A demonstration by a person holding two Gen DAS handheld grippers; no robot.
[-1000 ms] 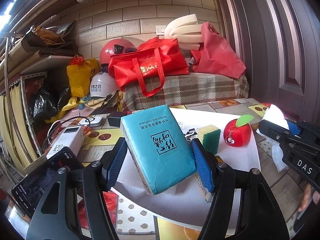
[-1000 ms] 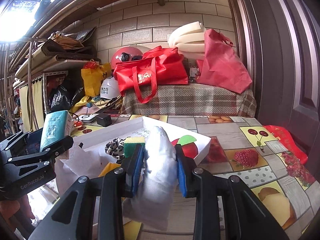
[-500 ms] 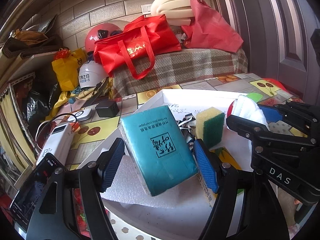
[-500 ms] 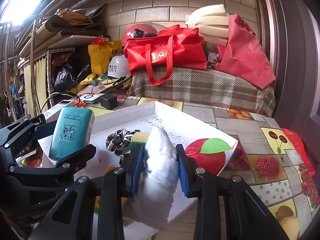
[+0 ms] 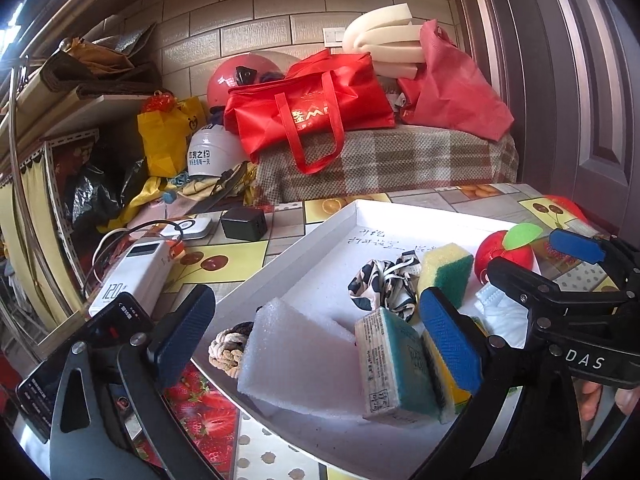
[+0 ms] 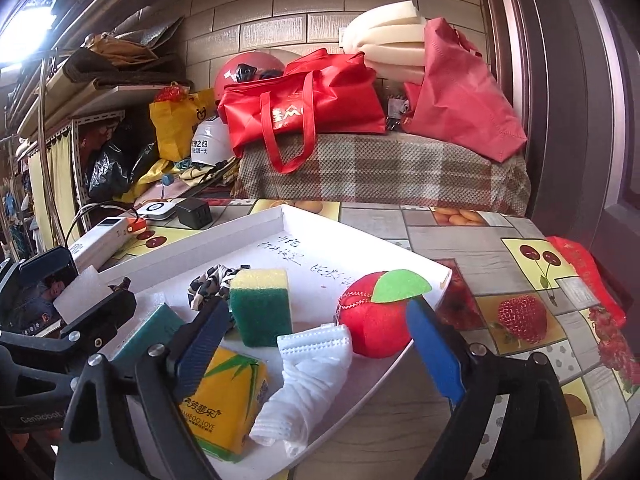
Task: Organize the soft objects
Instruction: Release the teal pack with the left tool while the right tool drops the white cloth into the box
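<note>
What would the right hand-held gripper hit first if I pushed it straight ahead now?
Most likely the white folded cloth, lying in the white tray between the opening jaws of the right hand-held gripper. Beyond it sit the red plush apple and green-yellow sponge; depth is uncertain.

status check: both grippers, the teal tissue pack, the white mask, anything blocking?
Left gripper, right gripper: fingers opening, nothing gripped. Teal tissue pack, white mask lie in tray. Nothing blocking.

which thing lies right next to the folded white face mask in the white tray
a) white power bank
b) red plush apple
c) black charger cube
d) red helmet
b: in the right wrist view the white face mask lies in the white tray with its upper end against the red plush apple.
</note>
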